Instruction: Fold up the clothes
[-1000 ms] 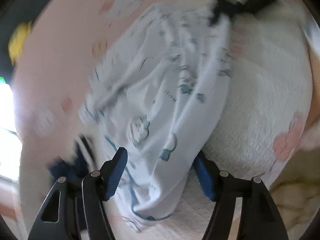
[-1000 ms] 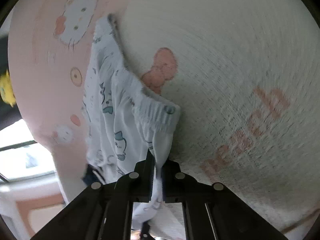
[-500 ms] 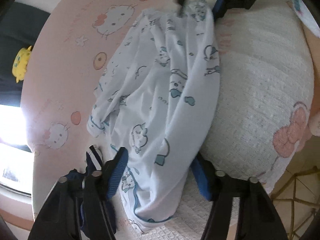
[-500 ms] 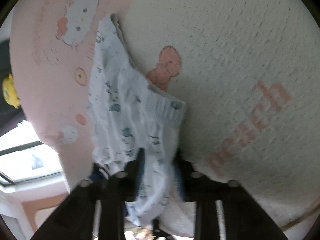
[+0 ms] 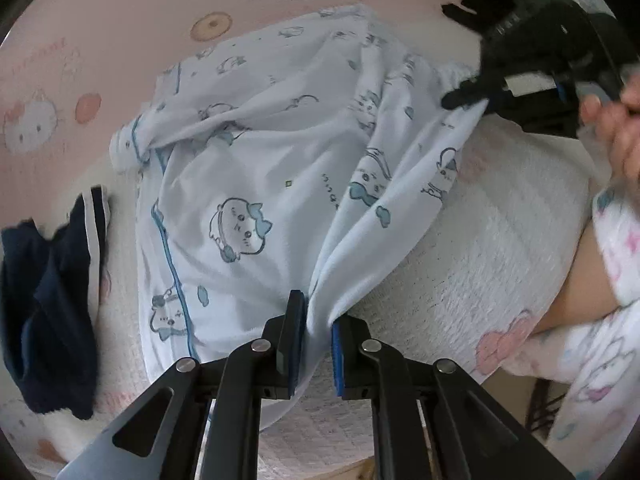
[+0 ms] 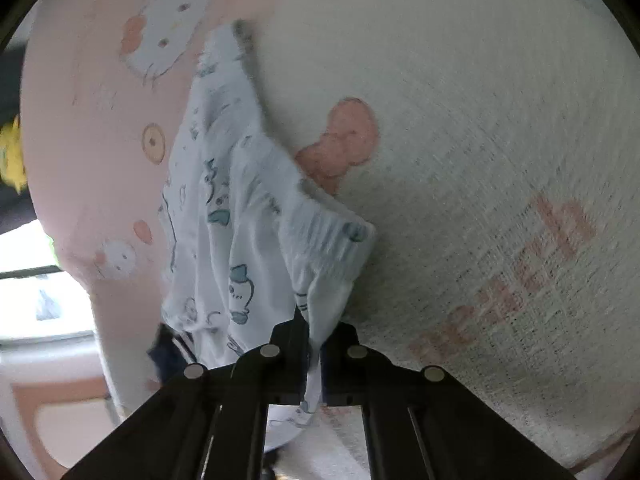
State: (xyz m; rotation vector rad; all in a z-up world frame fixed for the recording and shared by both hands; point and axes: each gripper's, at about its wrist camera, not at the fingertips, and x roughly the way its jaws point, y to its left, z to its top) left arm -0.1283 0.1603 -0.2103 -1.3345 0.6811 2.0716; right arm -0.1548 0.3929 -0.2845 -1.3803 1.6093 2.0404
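My left gripper [image 5: 319, 322] has its jaws closed down on a bunched fold of the white printed garment [image 5: 256, 200], the cloth squeezed between the blue pads and trailing out below them toward 6 o'clock. My right gripper [image 6: 314, 340] is clamped the same way: its jaws pinch a strip of the same garment [image 6: 236, 240], just below the ribbed waistband [image 6: 320, 232], and a tail of fabric hangs through beneath the pads.

In the left wrist view the garment spreads from my jaws up toward 12 o'clock, rumpled, with blue piping running down its side at 8 o'clock and small cartoon faces printed across it. Its far corner at 2 o'clock is held in the right gripper [image 5: 476, 98], with the hand [image 5: 616, 136] that carries it blurred at 3 o'clock.

The garment lies on a bed. Under it at 4 o'clock is a white textured blanket [image 5: 500, 240] with pink bows, and beyond it, from 10 to 12 o'clock, a pink cat-print sheet [image 5: 120, 32]. A dark navy garment [image 5: 44, 300] with white stripes lies crumpled at 9 o'clock, just beside the white one.

In the right wrist view the blanket [image 6: 460, 120] fills the frame from 12 to 5 o'clock, and the garment stretches from my jaws toward 11 o'clock along the blanket's edge.
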